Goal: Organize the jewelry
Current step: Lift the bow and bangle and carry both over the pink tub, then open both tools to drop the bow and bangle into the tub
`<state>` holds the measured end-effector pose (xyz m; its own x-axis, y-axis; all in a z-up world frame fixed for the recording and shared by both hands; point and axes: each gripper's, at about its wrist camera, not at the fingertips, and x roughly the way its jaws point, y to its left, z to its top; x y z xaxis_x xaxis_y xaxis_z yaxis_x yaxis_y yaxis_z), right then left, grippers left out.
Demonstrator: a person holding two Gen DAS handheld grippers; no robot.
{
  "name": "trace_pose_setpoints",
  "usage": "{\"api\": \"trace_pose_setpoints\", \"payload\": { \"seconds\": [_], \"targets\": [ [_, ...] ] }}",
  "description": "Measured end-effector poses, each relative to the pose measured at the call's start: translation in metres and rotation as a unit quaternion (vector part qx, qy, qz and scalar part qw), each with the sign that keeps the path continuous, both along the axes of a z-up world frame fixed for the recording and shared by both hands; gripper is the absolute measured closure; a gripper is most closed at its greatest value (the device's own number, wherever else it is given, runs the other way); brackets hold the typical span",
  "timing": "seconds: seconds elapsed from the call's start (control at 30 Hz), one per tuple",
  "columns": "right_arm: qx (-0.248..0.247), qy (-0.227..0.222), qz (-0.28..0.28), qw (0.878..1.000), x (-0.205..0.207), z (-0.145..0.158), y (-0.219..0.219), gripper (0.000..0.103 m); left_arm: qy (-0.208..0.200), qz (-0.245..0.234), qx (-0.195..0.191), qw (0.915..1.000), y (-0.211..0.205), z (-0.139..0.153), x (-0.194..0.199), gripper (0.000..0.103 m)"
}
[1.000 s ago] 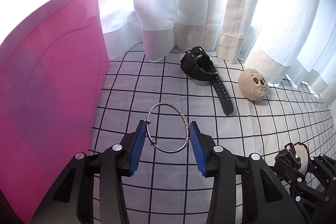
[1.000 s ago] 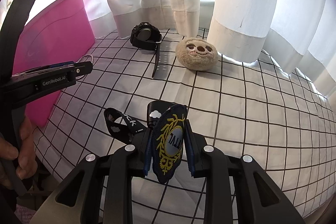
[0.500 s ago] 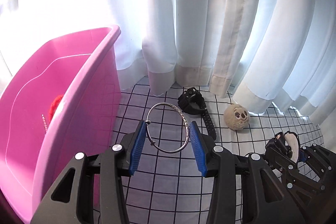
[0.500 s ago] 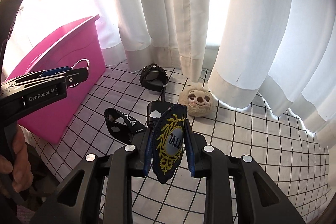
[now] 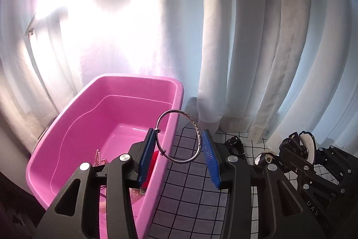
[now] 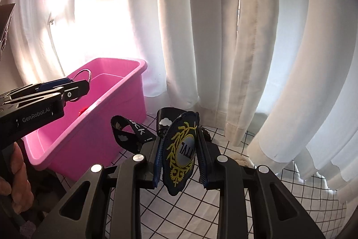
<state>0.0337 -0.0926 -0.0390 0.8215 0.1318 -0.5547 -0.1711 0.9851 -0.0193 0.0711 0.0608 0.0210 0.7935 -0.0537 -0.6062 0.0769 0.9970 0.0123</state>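
Note:
My left gripper [image 5: 179, 147] is shut on a silver bangle [image 5: 179, 136] and holds it in the air over the right rim of the pink tub [image 5: 111, 118]. It also shows in the right wrist view [image 6: 73, 86], above the tub [image 6: 107, 109]. My right gripper [image 6: 179, 158] is shut on a dark blue keychain badge with yellow embroidery [image 6: 181, 153]; its black strap [image 6: 132, 133] loops off to the left. It hangs in the air right of the tub. The tub holds a red item [image 5: 153, 160] and a chain [image 5: 98, 158].
White curtains [image 5: 246, 59] hang behind the table. A white cloth with a black grid [image 5: 190, 194] covers the table. A black watch [image 5: 235, 145] lies near the curtain hem, partly hidden by my left gripper's finger. A hand [image 6: 15, 174] holds the left gripper.
Both grippers have risen well above the table. The left one has swung left with the bangle, from beside the tub to over its rim. The right one keeps the badge.

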Motion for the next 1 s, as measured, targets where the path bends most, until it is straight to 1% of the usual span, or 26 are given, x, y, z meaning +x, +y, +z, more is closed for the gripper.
{"api": "trace_pose_setpoints", "payload": {
  "seconds": [0.2, 0.4, 0.63, 0.83, 1.0],
  "targets": [
    [-0.013, -0.022, 0.055, 0.998, 0.022, 0.02, 0.053, 0.077, -0.015, 0.057, 0.009, 0.9982, 0.054, 0.014, 0.003, 0.061],
    [-0.014, -0.03, 0.1, 0.994, 0.045, 0.033, 0.112, 0.077, -0.003, 0.106, 0.014, 0.9943, 0.107, 0.01, 0.01, 0.061],
    [-0.036, -0.011, 0.138, 0.99, 0.075, 0.029, 0.172, 0.077, 0.033, 0.146, 0.002, 0.9887, 0.157, -0.012, 0.021, 0.061],
    [-0.057, 0.021, 0.152, 0.987, 0.098, 0.013, 0.204, 0.077, 0.063, 0.16, -0.008, 0.985, 0.177, -0.031, 0.03, 0.061],
    [-0.069, 0.052, 0.149, 0.985, 0.12, 0.002, 0.221, 0.077, 0.085, 0.154, -0.013, 0.9843, 0.184, -0.042, 0.038, 0.061]
  ]
}}
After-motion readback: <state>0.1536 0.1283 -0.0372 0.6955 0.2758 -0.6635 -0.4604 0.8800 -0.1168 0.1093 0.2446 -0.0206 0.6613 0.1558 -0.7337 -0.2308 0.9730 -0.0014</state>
